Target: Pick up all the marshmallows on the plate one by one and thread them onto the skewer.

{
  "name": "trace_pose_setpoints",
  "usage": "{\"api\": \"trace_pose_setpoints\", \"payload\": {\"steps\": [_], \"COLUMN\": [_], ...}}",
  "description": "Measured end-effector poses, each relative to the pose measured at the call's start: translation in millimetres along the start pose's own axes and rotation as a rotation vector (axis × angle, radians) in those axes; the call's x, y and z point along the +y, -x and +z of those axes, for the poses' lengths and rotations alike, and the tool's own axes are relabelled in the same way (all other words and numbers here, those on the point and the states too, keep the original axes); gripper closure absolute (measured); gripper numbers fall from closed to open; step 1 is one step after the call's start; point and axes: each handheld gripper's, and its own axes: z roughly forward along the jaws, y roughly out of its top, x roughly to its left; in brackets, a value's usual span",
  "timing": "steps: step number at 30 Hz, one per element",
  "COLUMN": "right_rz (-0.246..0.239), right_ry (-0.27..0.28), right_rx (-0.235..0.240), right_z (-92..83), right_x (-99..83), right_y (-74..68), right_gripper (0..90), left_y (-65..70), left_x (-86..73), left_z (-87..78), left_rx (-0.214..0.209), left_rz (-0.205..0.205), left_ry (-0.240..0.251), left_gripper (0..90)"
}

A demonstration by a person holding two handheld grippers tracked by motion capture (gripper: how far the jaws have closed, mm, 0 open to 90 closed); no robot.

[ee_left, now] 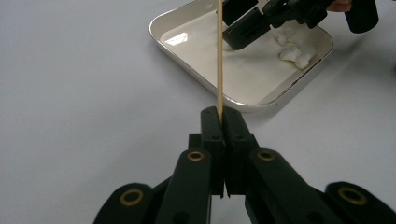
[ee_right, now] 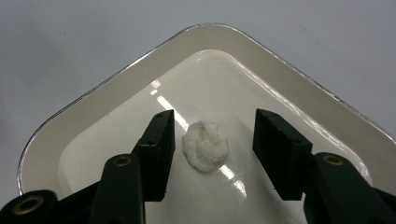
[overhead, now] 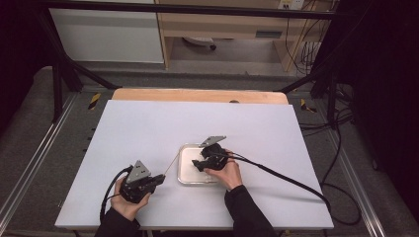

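Note:
My left gripper is shut on a thin wooden skewer, which points from its jaws toward a white rounded-square tray. My right gripper reaches down into the tray. In the right gripper view, a small white lumpy piece lies on the tray floor between its jaws, with a gap on each side, so the pads do not touch it. Several more white pieces lie in a corner of the tray, beside the right gripper.
The tray sits near the front middle of a white tabletop. A black cable trails from the right gripper across the table to the right edge. Dark frame bars stand behind the table.

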Motion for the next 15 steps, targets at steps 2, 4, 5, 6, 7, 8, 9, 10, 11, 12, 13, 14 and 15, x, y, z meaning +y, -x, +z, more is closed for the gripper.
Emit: {"api": "trace_pose_setpoints", "payload": {"steps": [2,4,5,6,7,8,9,10,11,12,13,14,15], "right_rz": [-0.001,-0.003,-0.003,-0.013,-0.015,-0.018,-0.019,-0.022,-0.029,-0.029,-0.029,-0.028,-0.024], "right_ry": [-0.002,-0.004,-0.008,-0.002,-0.001,0.002,0.006,0.008,0.007,0.009,0.01,0.011,0.01], "right_rx": [0.001,0.0,-0.001,-0.003,-0.004,-0.007,-0.007,-0.008,-0.009,-0.016,-0.017,-0.016,-0.016], "right_z": [0.8,1.5,1.9,2.3,2.2,2.2,2.4,2.3,2.0,2.0,1.9,1.8,1.6], "right_x": [-0.7,-1.4,-1.9,-2.6,-3.0,-3.2,-3.5,-3.9,-4.1,-4.4,-4.5,-4.7,-4.8], "right_y": [-0.3,-0.8,-1.1,-1.3,-1.7,-2.1,-2.7,-3.1,-3.4,-3.8,-3.7,-3.6,-3.5], "right_gripper": [52.8,54.7,55.6,56.2,57.3,58.6,60.3,62.3,64.9,66.4,67.2,68.1,69.0], "left_y": [-0.1,-0.4,-0.5,-0.5,-0.5,-0.4,-0.4,-0.2,0.0,0.0,0.1,0.1,0.2], "left_x": [-0.1,0.0,0.0,-0.1,-0.1,-0.1,0.0,0.0,0.0,0.1,0.0,0.0,0.0], "left_z": [-0.1,-0.2,-0.3,-0.3,-0.4,-0.3,-0.3,-0.3,-0.4,-0.4,-0.4,-0.5,-0.6], "left_rx": [0.0,0.001,0.001,0.001,0.002,0.002,0.001,0.002,0.002,0.002,0.003,0.002,0.002], "left_rz": [0.0,0.0,0.0,-0.001,0.0,-0.001,-0.001,0.0,0.001,0.001,0.001,0.001,0.0], "left_ry": [0.0,0.001,0.001,0.001,0.002,0.002,0.002,0.002,0.003,0.002,0.004,0.005,0.005], "left_gripper": [88.9,89.0,88.9,89.0,89.0,88.9,88.9,88.9,89.0,89.0,88.9,88.9,89.0]}}
